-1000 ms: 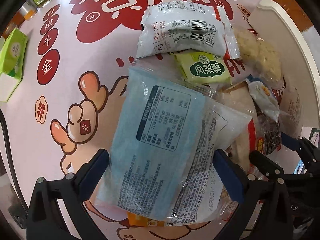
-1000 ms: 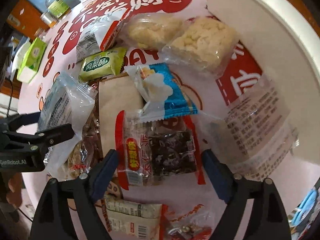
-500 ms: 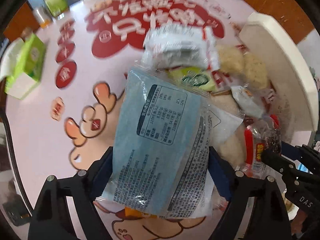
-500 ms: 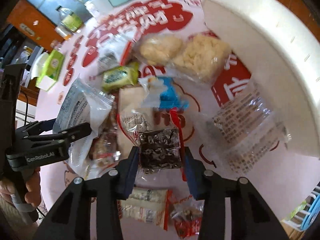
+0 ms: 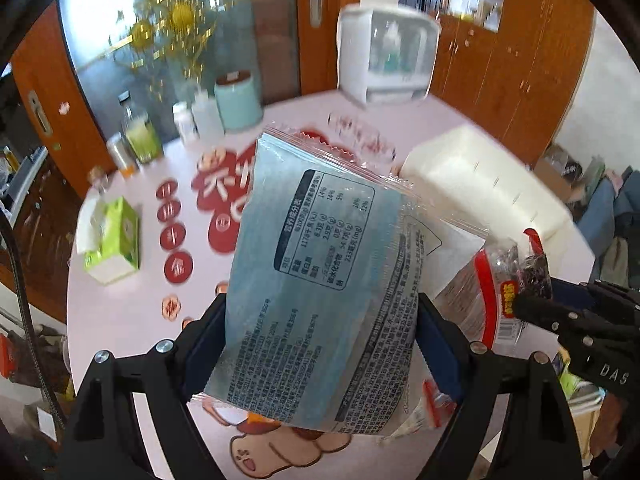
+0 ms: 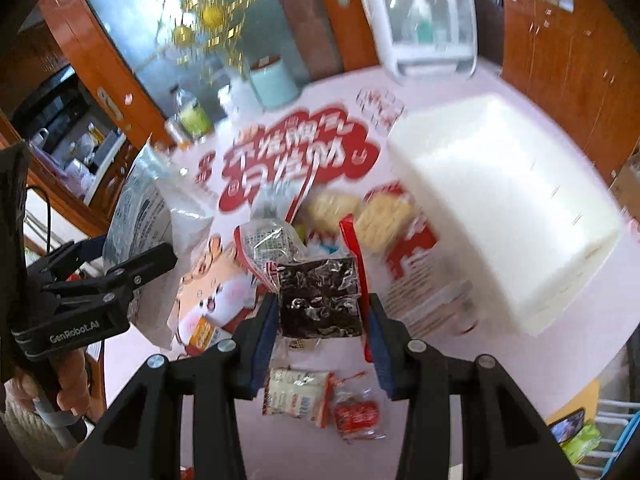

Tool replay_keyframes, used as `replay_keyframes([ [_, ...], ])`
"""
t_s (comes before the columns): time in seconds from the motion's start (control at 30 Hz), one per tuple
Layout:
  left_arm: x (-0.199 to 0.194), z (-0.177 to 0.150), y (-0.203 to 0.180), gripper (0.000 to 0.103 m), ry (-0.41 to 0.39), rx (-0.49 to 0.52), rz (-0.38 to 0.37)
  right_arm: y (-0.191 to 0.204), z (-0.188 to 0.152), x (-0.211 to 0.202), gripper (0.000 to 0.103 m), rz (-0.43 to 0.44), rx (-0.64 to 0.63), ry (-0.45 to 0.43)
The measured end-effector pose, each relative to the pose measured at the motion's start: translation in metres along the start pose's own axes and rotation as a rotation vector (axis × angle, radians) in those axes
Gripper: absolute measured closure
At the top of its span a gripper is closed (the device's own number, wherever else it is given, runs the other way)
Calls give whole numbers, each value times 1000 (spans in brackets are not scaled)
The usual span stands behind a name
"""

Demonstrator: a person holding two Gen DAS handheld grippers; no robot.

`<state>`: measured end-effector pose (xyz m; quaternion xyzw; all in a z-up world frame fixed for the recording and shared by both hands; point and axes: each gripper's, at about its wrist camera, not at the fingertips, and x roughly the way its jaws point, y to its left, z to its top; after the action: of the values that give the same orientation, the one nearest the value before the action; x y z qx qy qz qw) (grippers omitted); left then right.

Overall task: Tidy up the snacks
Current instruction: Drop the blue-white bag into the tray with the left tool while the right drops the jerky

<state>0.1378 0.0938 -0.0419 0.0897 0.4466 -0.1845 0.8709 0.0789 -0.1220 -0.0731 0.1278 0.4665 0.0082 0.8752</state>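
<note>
My left gripper [image 5: 320, 344] is shut on a large pale blue snack bag [image 5: 320, 264] with a nutrition label, held up above the pink table. It also shows in the right wrist view [image 6: 144, 216], with the left gripper [image 6: 124, 256] at the left. My right gripper [image 6: 322, 332] is shut on a red-edged packet with dark contents [image 6: 320, 300], lifted above the pile. That packet [image 5: 508, 280] and the right gripper [image 5: 536, 300] show at the right of the left wrist view. A white bin [image 6: 500, 208] stands at the right of the table.
Loose snacks lie on the table: two pale rice-cake packs [image 6: 360, 212], a small white packet [image 6: 296, 396], a red packet [image 6: 358, 414], a clear packet [image 6: 432, 304]. A green tissue box [image 5: 114, 240], bottles [image 5: 140, 140], a teal canister [image 5: 238, 100] and a white appliance [image 5: 386, 56] stand at the back.
Both grippers have closed on their packets and lifted them off the table. Both cameras have tilted up, so the room behind the table now shows.
</note>
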Motion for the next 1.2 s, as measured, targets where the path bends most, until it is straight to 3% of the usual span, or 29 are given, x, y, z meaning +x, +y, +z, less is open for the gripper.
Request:
replay_keyframes([
  [0.27,-23,46,-71,17,-122,-37,37,-72,43,-51,60,-33,-11,-137],
  [0.57,31,108,-184,16,-118,-118,17,-180,89,-33,58,-132,-94,-96],
  [0.73,90,129,-225,14,-58,-140,20,-217,99,6,50,-147,-132,-25],
  [0.9,142,129,-241,3,41,-183,-35,-236,89,27,14,-113,-134,15],
  [0.97,154,125,-246,1,55,-196,-22,-237,85,27,11,-84,-138,24],
  [1.2,160,112,-265,1,73,-130,10,-242,76,21,9,-105,-161,-6],
])
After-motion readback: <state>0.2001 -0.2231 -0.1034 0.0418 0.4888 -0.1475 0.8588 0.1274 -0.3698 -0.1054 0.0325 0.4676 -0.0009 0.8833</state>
